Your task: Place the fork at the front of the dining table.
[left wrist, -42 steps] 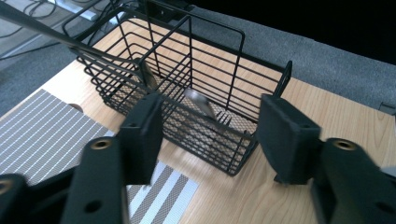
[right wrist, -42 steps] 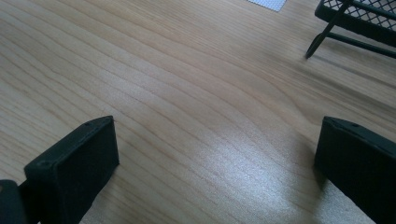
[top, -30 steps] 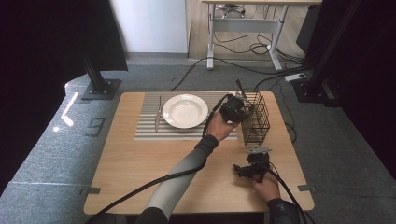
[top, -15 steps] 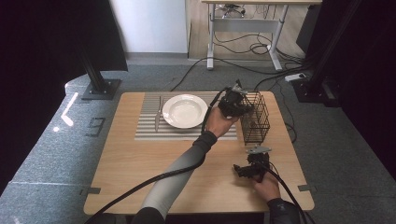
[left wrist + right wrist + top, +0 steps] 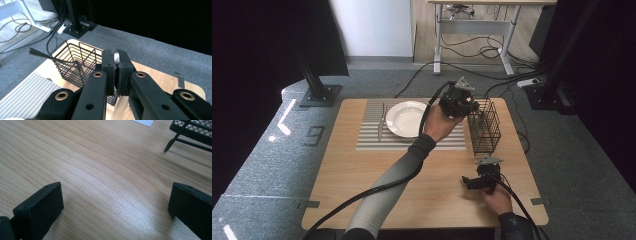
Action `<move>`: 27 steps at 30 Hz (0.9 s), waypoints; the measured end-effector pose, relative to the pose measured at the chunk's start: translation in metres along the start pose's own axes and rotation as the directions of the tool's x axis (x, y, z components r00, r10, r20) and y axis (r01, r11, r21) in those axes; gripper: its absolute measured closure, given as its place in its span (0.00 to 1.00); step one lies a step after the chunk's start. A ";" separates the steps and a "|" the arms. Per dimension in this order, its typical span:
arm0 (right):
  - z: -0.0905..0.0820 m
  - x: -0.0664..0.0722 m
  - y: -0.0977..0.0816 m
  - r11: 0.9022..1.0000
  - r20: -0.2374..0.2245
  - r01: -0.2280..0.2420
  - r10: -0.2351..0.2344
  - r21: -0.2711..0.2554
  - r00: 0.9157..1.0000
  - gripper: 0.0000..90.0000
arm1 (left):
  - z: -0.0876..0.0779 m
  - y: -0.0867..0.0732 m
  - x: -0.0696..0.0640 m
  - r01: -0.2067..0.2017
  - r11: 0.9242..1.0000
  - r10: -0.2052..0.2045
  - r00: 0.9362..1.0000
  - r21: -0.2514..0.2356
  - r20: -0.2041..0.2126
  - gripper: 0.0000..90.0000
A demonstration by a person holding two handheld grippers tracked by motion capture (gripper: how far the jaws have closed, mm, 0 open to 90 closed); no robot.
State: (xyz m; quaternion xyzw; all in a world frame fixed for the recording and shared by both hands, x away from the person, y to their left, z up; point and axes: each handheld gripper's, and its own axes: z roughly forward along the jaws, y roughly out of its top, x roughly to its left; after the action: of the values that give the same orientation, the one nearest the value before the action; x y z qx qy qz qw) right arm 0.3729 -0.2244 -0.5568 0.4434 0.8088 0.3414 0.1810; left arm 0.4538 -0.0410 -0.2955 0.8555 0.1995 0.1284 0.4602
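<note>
Your right gripper (image 5: 469,184) rests low near the tabletop's (image 5: 362,200) near-right corner, jaws spread wide with bare wood between them. Farther in, toward the right edge, stands the black wire basket (image 5: 484,127), with a dark-handled utensil (image 5: 53,58) leaning in it. Your left gripper (image 5: 115,72) hangs just above the basket's left side, jaws clenched on a thin silver utensil (image 5: 116,57) whose rounded end sticks up between them; you cannot tell which kind it is. Left of the basket, toward the far edge, a white plate (image 5: 404,118) sits on a striped mat (image 5: 372,142), with a knife (image 5: 381,122) lying beside the plate's left.
</note>
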 end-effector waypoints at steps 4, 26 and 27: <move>0.000 0.000 0.000 1.000 0.001 0.001 -0.001 0.000 1.000 0.00 | -0.010 -0.002 -0.001 -0.022 0.999 0.022 1.000 0.031 -0.016 0.96; 0.000 0.003 0.001 1.000 -0.015 0.012 -0.012 -0.008 1.000 0.03 | -0.039 -0.080 0.015 0.038 0.992 -0.043 0.998 0.117 0.037 0.96; -0.002 0.004 0.001 1.000 -0.034 0.022 -0.023 -0.015 0.999 0.09 | -0.041 -0.089 0.018 0.051 0.991 -0.056 0.998 0.123 0.037 0.96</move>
State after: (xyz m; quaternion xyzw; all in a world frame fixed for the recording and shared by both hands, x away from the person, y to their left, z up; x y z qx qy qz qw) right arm 0.3702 -0.2208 -0.5547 0.4270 0.8143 0.3527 0.1739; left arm 0.4329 0.0415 -0.3467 0.8788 0.2205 0.0862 0.4143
